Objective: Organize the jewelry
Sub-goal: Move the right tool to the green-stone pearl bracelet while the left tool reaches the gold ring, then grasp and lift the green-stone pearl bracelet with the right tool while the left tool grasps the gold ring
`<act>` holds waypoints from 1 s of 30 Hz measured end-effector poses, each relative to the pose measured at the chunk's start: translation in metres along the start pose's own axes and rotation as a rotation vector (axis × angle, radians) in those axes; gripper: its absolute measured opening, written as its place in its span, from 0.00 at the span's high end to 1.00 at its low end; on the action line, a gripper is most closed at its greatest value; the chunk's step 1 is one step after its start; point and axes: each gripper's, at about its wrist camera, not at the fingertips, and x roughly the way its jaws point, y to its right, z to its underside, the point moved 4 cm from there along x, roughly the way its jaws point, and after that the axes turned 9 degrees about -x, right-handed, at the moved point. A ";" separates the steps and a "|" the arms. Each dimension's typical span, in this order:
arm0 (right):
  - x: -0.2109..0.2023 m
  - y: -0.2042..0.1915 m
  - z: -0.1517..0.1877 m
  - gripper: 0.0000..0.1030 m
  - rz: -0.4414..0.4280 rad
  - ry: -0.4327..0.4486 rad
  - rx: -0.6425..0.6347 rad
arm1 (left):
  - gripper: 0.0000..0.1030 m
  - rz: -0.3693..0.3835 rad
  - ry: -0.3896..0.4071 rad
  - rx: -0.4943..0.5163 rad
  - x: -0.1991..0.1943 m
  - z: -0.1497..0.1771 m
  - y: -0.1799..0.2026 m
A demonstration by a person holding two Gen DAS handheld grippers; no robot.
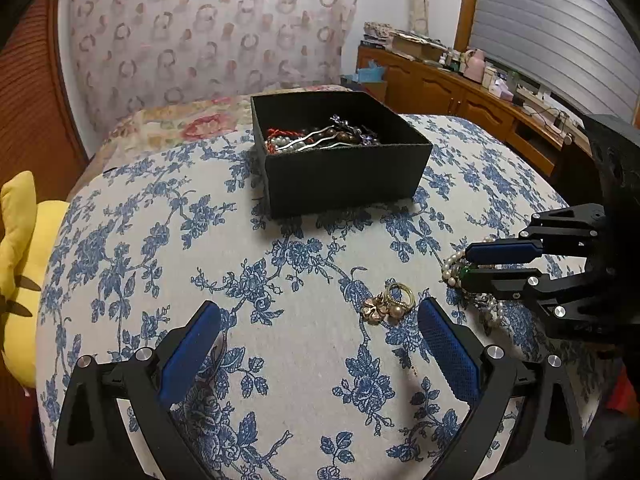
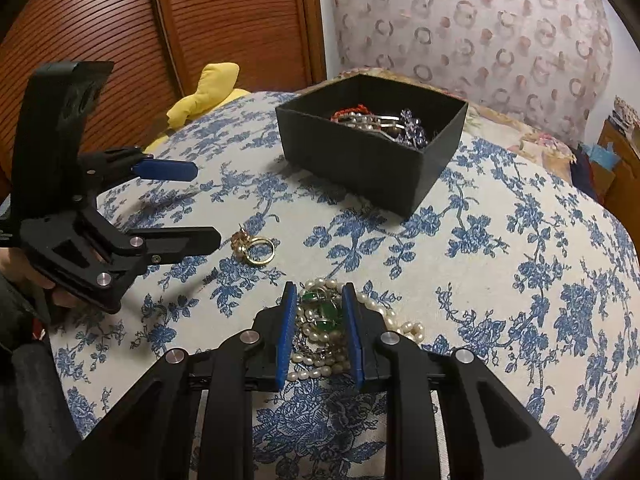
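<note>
A black open box [image 1: 344, 172] [image 2: 360, 160] holds several jewelry pieces: red beads, pearls, a silver hairpin and purple crystals. A gold ring with a gold flower piece [image 1: 390, 304] [image 2: 256, 250] lies on the blue floral cloth. My left gripper [image 1: 320, 320] [image 2: 206, 204] is open and empty, with the ring just ahead of its right finger. My right gripper [image 2: 318, 294] [image 1: 468, 266] is closed around a heap of pearl strands with green stones [image 2: 324, 320] [image 1: 456, 270] that rests on the cloth.
A yellow plush toy [image 1: 20, 272] [image 2: 208, 88] lies at the left edge of the cushion. A wooden louvred door [image 2: 160, 28] stands behind it. A cluttered wooden sideboard [image 1: 480, 88] runs along the right wall.
</note>
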 end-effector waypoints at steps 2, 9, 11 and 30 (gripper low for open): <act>0.000 -0.002 0.000 0.77 0.008 -0.001 -0.016 | 0.08 0.000 -0.004 -0.004 0.001 0.001 -0.001; -0.009 0.002 0.002 0.81 0.013 0.019 -0.016 | 0.08 0.003 -0.012 -0.006 0.002 0.002 -0.003; -0.017 0.007 0.000 0.82 0.018 0.043 0.001 | 0.08 0.002 -0.013 -0.001 0.002 0.002 -0.001; -0.069 0.045 -0.014 0.81 0.149 0.160 0.049 | 0.26 0.031 -0.050 0.062 0.011 -0.002 0.025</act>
